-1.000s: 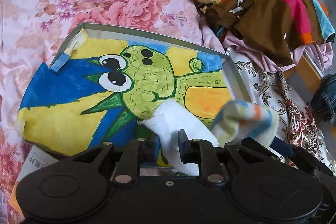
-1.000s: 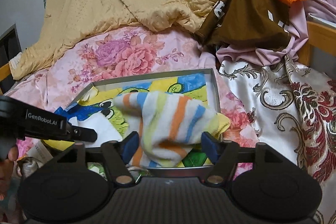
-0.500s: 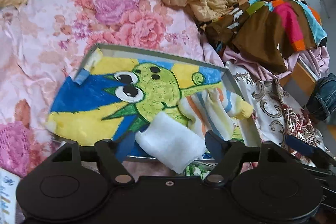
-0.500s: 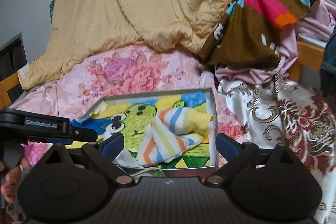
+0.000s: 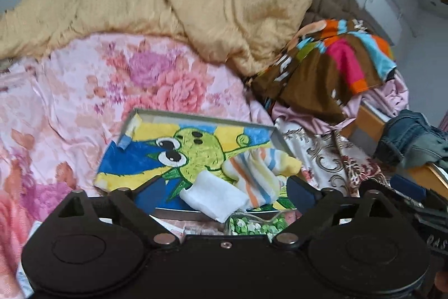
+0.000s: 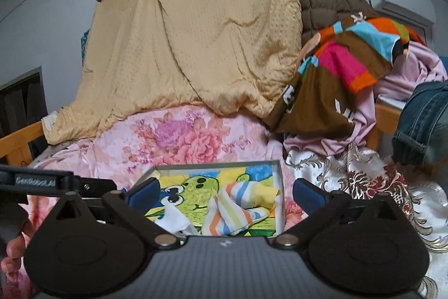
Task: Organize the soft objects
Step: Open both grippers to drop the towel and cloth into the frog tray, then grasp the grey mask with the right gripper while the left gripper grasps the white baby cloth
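On the left, the left tool [image 5: 221,192] is being held wide and empty, having let go of the white cloth [image 5: 214,198] it was pinching a second ago; that cloth is now lying at the near edge of the tray [image 5: 196,115] on the bed [image 5: 84,102]. Just to its right, the striped sock [image 6: 238,208] is resting inside the tray too, dropped from the right tool [image 6: 225,195], which is also being held wide and drawn back. Both pieces are judged placed, so another soft item from the clothes pile [image 6: 350,69] is probably being sought next.
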### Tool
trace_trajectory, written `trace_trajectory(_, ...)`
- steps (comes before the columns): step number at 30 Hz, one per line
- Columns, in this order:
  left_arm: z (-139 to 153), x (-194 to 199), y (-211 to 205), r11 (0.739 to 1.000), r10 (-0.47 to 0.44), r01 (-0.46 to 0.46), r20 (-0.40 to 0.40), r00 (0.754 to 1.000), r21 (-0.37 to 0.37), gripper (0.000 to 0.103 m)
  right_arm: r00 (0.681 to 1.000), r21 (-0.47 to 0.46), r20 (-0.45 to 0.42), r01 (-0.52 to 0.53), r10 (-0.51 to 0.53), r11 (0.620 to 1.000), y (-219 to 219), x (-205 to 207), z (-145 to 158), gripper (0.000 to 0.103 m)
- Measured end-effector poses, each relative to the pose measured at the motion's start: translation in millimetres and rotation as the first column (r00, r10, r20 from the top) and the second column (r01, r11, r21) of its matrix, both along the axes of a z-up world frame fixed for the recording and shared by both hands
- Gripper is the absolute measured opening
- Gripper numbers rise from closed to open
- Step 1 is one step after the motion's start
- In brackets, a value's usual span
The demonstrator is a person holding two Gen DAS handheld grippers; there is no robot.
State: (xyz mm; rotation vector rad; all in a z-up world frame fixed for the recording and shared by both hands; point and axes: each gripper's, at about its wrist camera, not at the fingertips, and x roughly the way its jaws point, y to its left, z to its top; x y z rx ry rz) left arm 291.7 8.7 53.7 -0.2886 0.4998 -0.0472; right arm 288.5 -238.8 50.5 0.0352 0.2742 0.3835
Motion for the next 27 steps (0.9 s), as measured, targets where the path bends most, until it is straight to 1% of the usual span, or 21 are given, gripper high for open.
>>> trace_trajectory(3, 6.3, -25.8, -2.7, 1.000, -0.006, 0.005, 0.042, 0.999, 0.026, 0.098, 1.000, 0.008, 0.022, -0.002, 0.002, 1.000, -1.4, -20.9, 4.2, 0.103)
trace_trajectory(10, 11.8, -80.6, -6.6, 0.999, -0.016, 0.012, 0.104, 0.994, 0.044, 0.100, 0.997, -0.008, 0.073, -0.011, 0.012, 1.000, -0.6, -73.1, 4.7, 0.103)
trace_trajectory(16, 8.8, -115.8, -3.2, 0.999, -0.006, 0.003, 0.116, 0.993, 0.034, 0.102, 0.994, 0.001, 0.105, 0.002, -0.002, 1.000, -4.1, -112.7, 1.3, 0.103)
trace_trajectory(19, 5.9, -134.9, -0.9, 0.999, -0.003, -0.003, 0.130, 0.991, 0.052, 0.102, 0.993, -0.004, 0.116, 0.011, -0.011, 1.000, -8.1, -129.9, -1.9, 0.103)
trace_trajectory(23, -2.0, -157.6, 2.1, 0.998, -0.011, 0.002, 0.130, 0.991, 0.065, 0.102, 0.995, -0.015, 0.104, 0.016, -0.014, 1.000, -12.1, -147.7, -8.1, 0.103)
trace_trajectory(27, -13.1, -175.1, 6.6, 0.997, -0.019, 0.010, 0.115, 0.993, 0.071, 0.102, 0.997, -0.047, 0.072, 0.017, -0.013, 0.999, -11.8, -162.0, -17.0, 0.103)
